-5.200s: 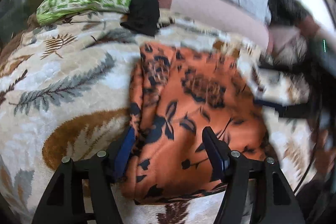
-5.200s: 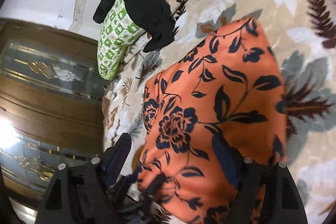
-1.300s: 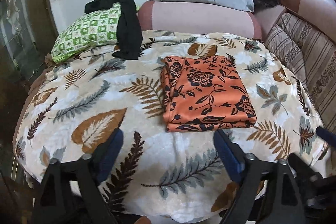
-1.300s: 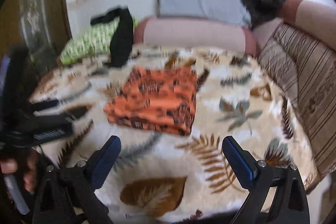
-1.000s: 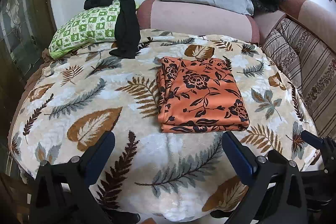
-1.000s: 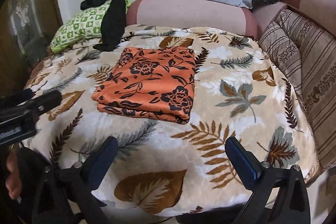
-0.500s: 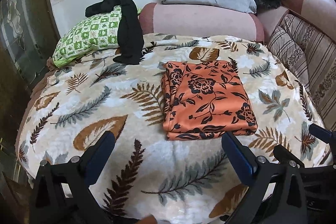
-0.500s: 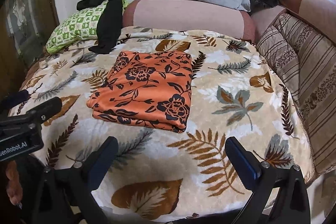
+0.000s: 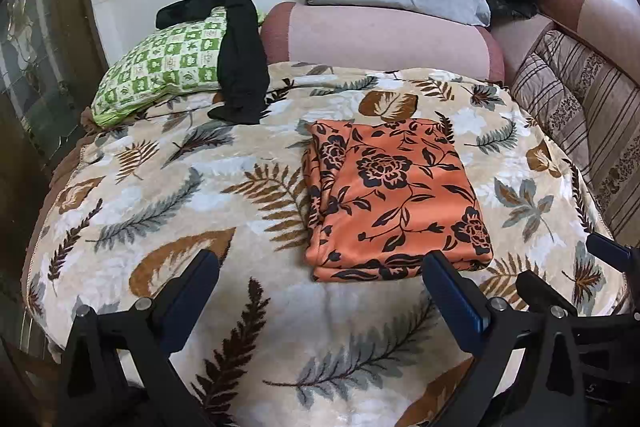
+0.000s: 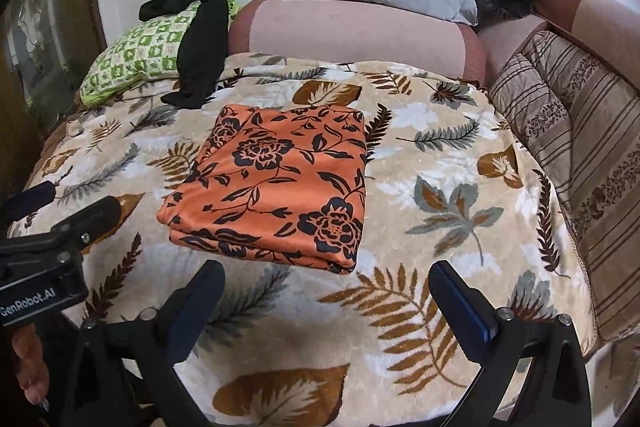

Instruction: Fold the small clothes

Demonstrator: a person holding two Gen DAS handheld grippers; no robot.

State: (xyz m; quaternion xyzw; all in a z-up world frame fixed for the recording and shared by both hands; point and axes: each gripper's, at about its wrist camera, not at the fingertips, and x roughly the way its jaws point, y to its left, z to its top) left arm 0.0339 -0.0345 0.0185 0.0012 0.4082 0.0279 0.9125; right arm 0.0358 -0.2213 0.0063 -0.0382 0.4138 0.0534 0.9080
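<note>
Left wrist view: left tool (image 9: 318, 277) and right tool (image 10: 326, 287) gape wide, empty, above blanket (image 9: 160, 187).

The black garment (image 9: 240, 55) covered part of the green pillow (image 9: 160, 63), and a hand (image 10: 30, 367) got cut off at the right-wrist view's left edge.

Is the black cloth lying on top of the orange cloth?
No, the black cloth is draped over the green pillow, apart from the folded orange cloth.
</note>
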